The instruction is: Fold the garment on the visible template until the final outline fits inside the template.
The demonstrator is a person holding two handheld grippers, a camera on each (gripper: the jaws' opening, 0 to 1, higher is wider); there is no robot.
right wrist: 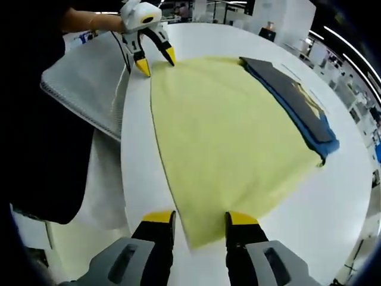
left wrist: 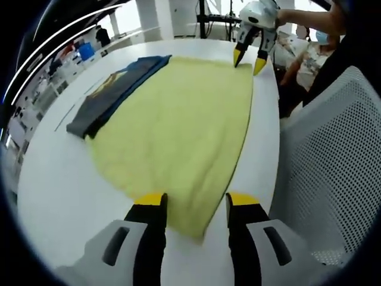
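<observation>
A yellow garment (left wrist: 178,125) lies spread flat on the white table (left wrist: 65,196). In the left gripper view its near corner lies between the wide-apart jaws of my left gripper (left wrist: 196,202), which is open. My right gripper (left wrist: 249,59) stands open at the garment's far corner, tips down by the cloth edge. In the right gripper view the yellow garment (right wrist: 226,137) runs away from my right gripper (right wrist: 200,219), whose open jaws straddle its near corner. My left gripper (right wrist: 153,59) is open at the opposite end.
A folded dark blue garment (left wrist: 116,92) with a yellow print lies along the yellow one's far side (right wrist: 297,101). A perforated grey chair back (left wrist: 333,167) stands close to the table edge (right wrist: 89,77). A person's arm (left wrist: 309,18) holds the other gripper.
</observation>
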